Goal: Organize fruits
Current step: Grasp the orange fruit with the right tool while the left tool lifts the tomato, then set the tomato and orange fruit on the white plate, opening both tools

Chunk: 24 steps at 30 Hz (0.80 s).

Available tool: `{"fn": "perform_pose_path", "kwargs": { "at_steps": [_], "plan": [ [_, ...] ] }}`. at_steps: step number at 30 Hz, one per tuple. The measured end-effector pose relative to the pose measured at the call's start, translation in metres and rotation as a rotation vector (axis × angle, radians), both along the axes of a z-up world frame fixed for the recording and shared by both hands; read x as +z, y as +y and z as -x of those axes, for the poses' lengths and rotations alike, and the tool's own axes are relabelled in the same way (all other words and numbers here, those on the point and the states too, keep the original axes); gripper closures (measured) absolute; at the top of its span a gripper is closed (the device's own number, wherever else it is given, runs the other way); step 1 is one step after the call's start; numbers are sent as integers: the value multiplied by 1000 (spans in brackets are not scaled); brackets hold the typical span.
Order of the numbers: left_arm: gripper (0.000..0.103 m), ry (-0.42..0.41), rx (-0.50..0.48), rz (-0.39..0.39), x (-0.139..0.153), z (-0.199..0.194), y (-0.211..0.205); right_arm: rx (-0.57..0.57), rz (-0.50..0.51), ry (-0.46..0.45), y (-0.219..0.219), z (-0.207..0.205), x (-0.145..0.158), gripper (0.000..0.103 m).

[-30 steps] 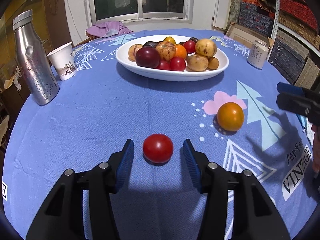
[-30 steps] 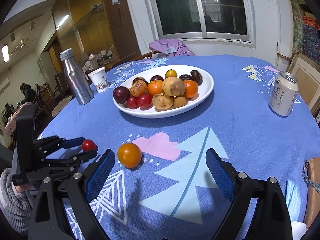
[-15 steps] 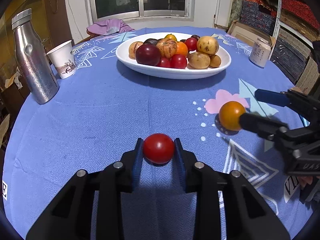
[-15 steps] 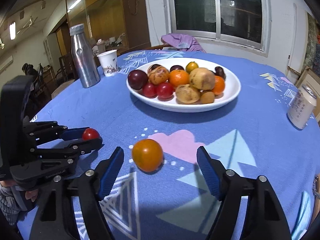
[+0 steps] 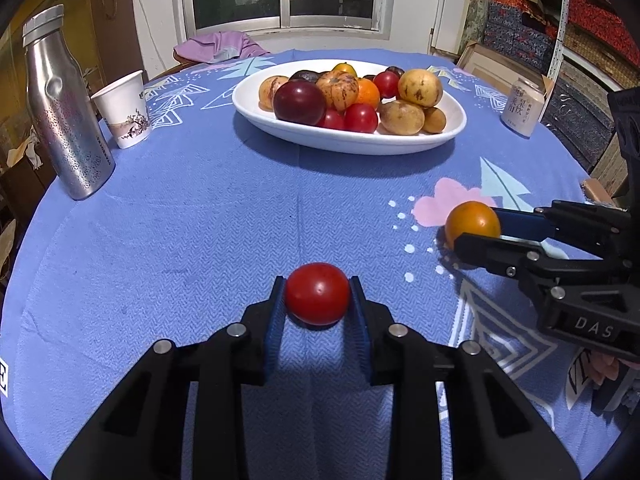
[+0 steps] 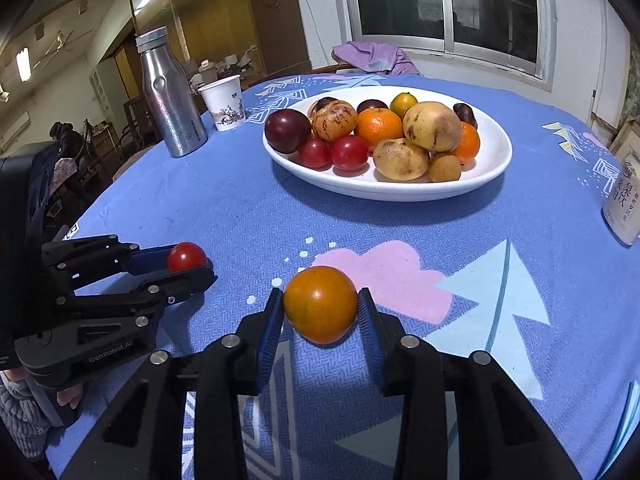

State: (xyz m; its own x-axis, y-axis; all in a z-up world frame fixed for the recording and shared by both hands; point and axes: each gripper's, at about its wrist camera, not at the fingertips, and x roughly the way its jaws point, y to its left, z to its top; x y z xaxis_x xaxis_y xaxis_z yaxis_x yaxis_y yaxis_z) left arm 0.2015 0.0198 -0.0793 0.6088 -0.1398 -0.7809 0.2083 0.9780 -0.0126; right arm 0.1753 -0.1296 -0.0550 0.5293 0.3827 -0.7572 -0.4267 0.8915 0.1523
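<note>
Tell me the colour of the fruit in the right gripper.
Orange with a greenish tinge; the fruit shows best in the right wrist view.

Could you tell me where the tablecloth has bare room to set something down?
The wide stretch between the white bowl, the steel bottle and the red tomato is bare. The bowl is crowded with fruit, with a bare strip on its right side.

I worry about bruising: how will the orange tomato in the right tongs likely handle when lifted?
The orange tomato looks smooth and glossy, so it may slip between the right tongs, whose jaws have just been closing on it. Being round, it would probably roll if dropped. Its thin skin probably bruises under hard squeezing.
</note>
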Motion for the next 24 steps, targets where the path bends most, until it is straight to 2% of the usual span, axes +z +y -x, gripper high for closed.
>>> {"fn": "perform_pose_path", "kwargs": {
  "at_steps": [3,7,14,16,20,24],
  "plan": [
    [73,-20,4,9,5,1,-1,-24,-29,-22,-11,2,11,65],
    [73,-90,11,19,32,-1,-5,-78,-110,-93,-36,6,44,65],
    [73,-241,30,35,119,-45,-18,-174,-222,-265,-70,-25,131,65],
    [73,-267,43,52,133,-62,-22,-191,-242,-286,-71,-41,143,65],
    [73,-273,58,66,132,-95,-35,-212,-272,-263,-66,-82,138,65],
    [73,-224,91,61,113,-139,-38,-233,-270,-181,-58,-128,105,65]
  ]
}}
